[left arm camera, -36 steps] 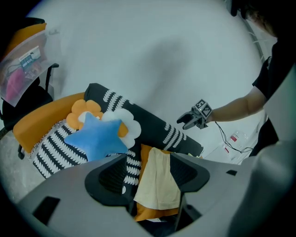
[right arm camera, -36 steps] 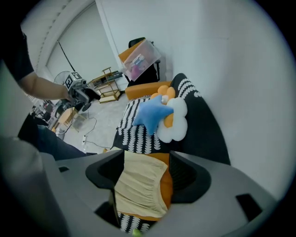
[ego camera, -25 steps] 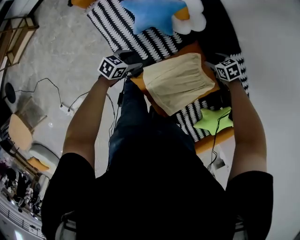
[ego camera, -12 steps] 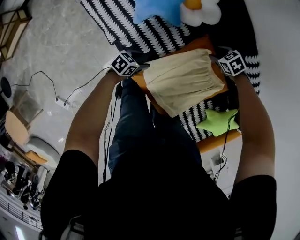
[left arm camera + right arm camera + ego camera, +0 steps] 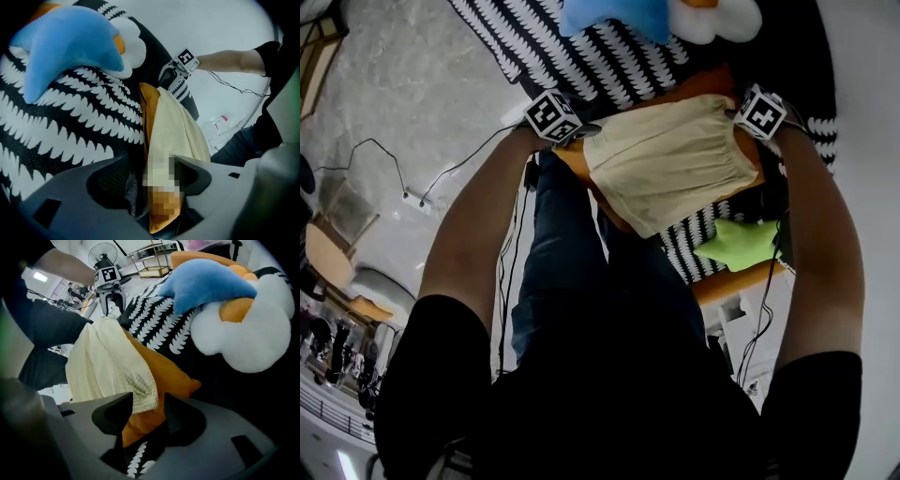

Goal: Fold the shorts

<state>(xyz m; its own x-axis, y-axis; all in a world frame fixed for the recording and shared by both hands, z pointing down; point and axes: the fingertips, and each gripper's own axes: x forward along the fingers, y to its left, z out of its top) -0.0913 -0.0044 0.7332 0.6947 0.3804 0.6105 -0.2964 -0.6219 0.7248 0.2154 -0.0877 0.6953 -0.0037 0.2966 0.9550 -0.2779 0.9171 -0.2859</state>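
Descent, both sides: lowered left gripper (image 5: 586,129) and right gripper (image 5: 735,116) onto cream shorts (image 5: 670,173) corners; narrowed both jaw pairs, not yet clamped, cloth between. Looked ready for pinch and fold.

The shorts (image 5: 670,164) lie on a cushion (image 5: 698,86), which rests on a blanket (image 5: 609,66). At twelve o'clock from the shorts, a plush toy (image 5: 619,14) sits on the same blanket. At five o'clock, near the cushion, lies a small pillow (image 5: 736,246). At nine o'clock, well apart, a cable (image 5: 380,145) runs over the floor (image 5: 412,84).
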